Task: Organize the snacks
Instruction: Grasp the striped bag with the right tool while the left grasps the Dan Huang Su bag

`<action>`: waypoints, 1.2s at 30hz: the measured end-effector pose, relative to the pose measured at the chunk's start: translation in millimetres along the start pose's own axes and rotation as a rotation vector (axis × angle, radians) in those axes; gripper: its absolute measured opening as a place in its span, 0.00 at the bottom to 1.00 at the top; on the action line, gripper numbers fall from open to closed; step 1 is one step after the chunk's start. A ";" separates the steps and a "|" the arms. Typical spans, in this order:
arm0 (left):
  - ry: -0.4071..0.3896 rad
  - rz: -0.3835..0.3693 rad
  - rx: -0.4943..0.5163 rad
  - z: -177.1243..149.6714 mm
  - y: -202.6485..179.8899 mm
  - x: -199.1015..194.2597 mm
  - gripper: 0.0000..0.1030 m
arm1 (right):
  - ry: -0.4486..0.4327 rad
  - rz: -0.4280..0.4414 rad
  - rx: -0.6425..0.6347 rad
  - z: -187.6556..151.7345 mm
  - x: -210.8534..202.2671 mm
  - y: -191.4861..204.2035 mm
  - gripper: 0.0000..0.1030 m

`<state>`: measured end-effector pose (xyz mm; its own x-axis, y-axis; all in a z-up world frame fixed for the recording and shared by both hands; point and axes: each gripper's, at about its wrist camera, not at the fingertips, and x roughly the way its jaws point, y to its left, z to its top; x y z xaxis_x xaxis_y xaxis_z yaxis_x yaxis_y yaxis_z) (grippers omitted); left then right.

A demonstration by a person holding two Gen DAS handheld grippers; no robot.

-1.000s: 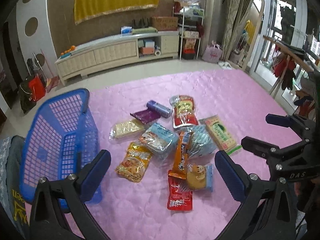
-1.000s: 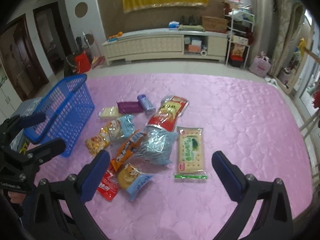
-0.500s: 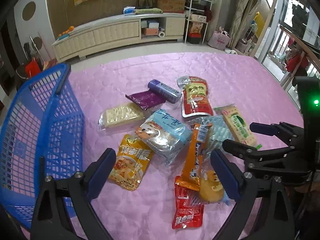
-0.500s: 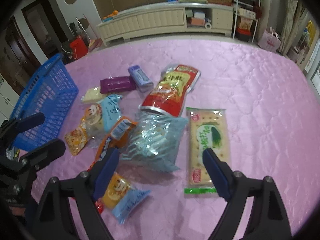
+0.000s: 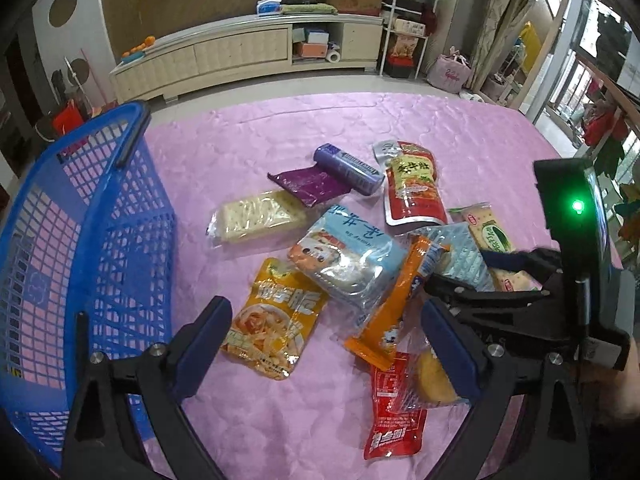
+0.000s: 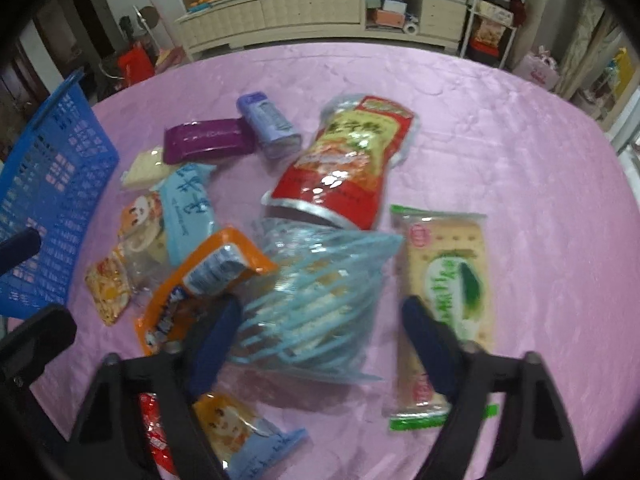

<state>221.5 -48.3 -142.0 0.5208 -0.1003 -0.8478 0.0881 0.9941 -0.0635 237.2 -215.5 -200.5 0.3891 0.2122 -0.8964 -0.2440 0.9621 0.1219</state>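
Several snack packs lie in a heap on the pink cloth [image 5: 320, 128]. My left gripper [image 5: 324, 344] is open, low over a yellow pouch [image 5: 276, 320] and an orange pack [image 5: 396, 304]. My right gripper [image 6: 320, 336] is open, its fingers on either side of a clear blue-striped pack [image 6: 316, 300], just above it. A green cracker pack [image 6: 448, 280] lies under the right finger [image 6: 428, 344]. The blue basket [image 5: 80, 248] stands at the left, with no snacks visible in it. In the left wrist view my right gripper [image 5: 480, 272] shows at the right.
A red pouch [image 6: 352, 164], a purple pack [image 6: 208, 140], a lilac roll [image 6: 268, 120], a pale cracker pack [image 5: 256, 220] and a light blue bag [image 5: 352, 256] lie around. A red sachet [image 5: 396, 412] and a small cake pack [image 6: 240, 436] lie nearest me. A cabinet [image 5: 248, 52] stands behind.
Both grippers have moved forward and down toward the heap. The right one now straddles the blue-striped pack. Both stay open.
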 end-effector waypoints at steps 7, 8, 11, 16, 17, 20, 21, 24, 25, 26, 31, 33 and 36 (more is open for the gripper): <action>0.010 -0.018 0.005 2.8 -1.0 -4.5 0.93 | -0.030 -0.003 0.001 -10.6 -21.2 -4.1 0.58; 0.013 -0.019 0.007 3.4 -1.5 -4.7 0.93 | -0.041 -0.006 0.007 -13.1 -27.5 -6.8 0.58; 0.019 -0.022 0.031 6.0 -5.4 -2.1 0.93 | -0.060 -0.018 0.022 -17.8 -40.9 -16.3 0.58; 0.042 0.001 0.038 13.0 -9.0 5.0 0.93 | -0.096 -0.030 0.030 -20.4 -60.9 -30.1 0.58; 0.051 -0.007 0.026 15.8 -9.3 7.5 0.93 | -0.106 -0.032 0.027 -17.6 -63.0 -30.3 0.58; 0.078 -0.016 -0.010 23.7 -11.4 15.5 0.93 | -0.133 -0.022 0.010 -9.7 -66.5 -31.2 0.58; 0.085 -0.021 -0.023 26.1 -12.1 18.8 0.93 | -0.132 -0.019 0.007 -6.3 -63.2 -31.1 0.58; 0.105 -0.025 -0.053 30.8 -14.4 28.4 0.93 | -0.136 -0.017 0.003 1.0 -56.5 -30.0 0.58; 0.116 -0.025 -0.064 32.5 -14.8 33.0 0.93 | -0.136 -0.016 0.002 2.6 -54.8 -29.5 0.58; 0.133 -0.023 -0.079 34.2 -15.1 38.2 0.93 | -0.136 -0.013 0.001 4.2 -52.9 -29.1 0.58; 0.185 -0.018 -0.176 41.3 -13.8 62.3 0.93 | -0.135 0.004 -0.006 8.1 -43.6 -27.0 0.58; 0.222 -0.011 -0.237 42.6 -8.8 74.3 0.93 | -0.132 0.008 -0.005 8.7 -38.7 -28.2 0.58; 0.242 0.007 -0.301 46.1 -2.8 88.3 0.93 | -0.133 0.013 0.002 9.2 -34.6 -32.4 0.58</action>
<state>306.4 -61.9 -192.4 0.3017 -0.1166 -0.9462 -0.1867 0.9660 -0.1786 239.8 -252.5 -169.5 0.5004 0.2450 -0.8304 -0.2479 0.9595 0.1337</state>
